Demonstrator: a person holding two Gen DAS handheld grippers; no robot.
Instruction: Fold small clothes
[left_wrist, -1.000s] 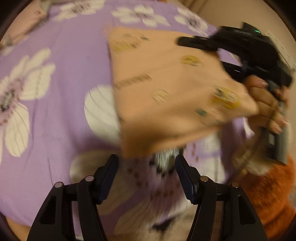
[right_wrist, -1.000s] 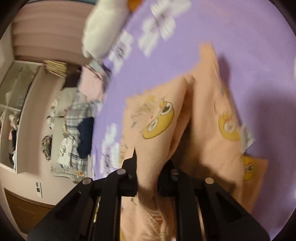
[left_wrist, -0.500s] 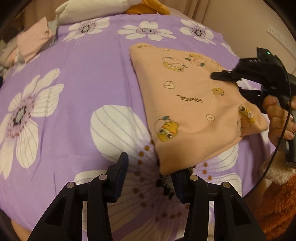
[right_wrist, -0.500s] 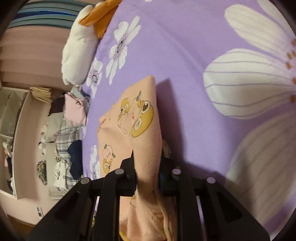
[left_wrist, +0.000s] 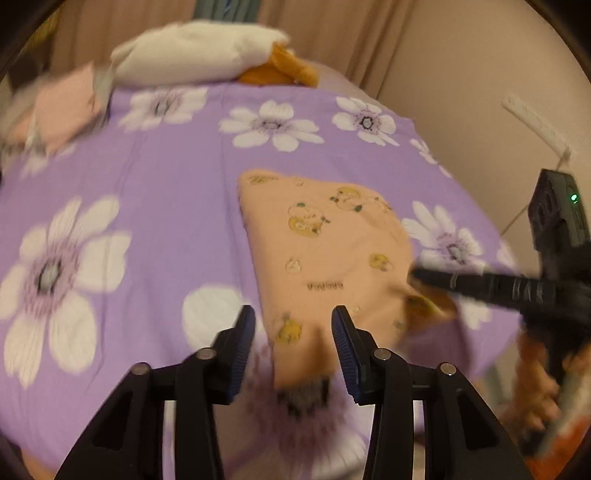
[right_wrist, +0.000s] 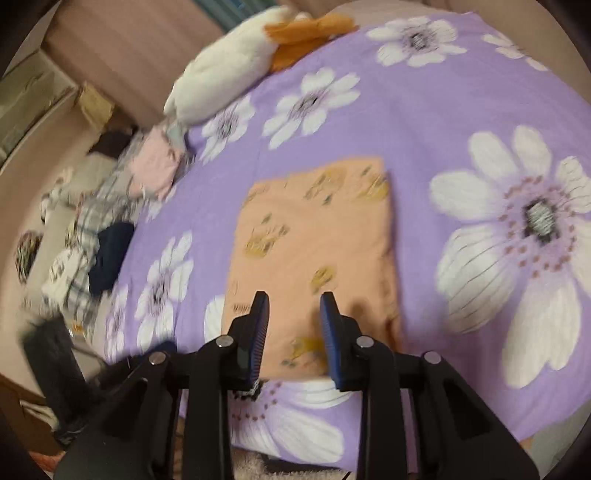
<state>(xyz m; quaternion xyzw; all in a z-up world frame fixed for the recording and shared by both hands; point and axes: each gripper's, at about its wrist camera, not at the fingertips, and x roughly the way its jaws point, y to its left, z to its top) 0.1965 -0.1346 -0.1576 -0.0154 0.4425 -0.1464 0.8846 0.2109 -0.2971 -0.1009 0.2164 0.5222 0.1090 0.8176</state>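
Note:
A folded peach garment with yellow cartoon prints (left_wrist: 325, 258) lies flat on the purple flowered bedspread (left_wrist: 155, 192); it also shows in the right wrist view (right_wrist: 314, 251). My left gripper (left_wrist: 293, 325) is open and empty above the garment's near corner. My right gripper (right_wrist: 293, 314) is open and empty, hovering above the garment's near edge. In the left wrist view the right gripper (left_wrist: 424, 275) reaches in from the right by the garment's right corner, blurred.
A white and orange plush toy (left_wrist: 199, 55) lies at the head of the bed (right_wrist: 229, 74). A pile of pink and plaid clothes (right_wrist: 122, 192) sits at the bed's left edge. A wall runs along the right side (left_wrist: 480, 92).
My right gripper has let go of the garment and drawn back above it, jaws now apart. The garment has settled flat. My left gripper has pulled back and tilted up.

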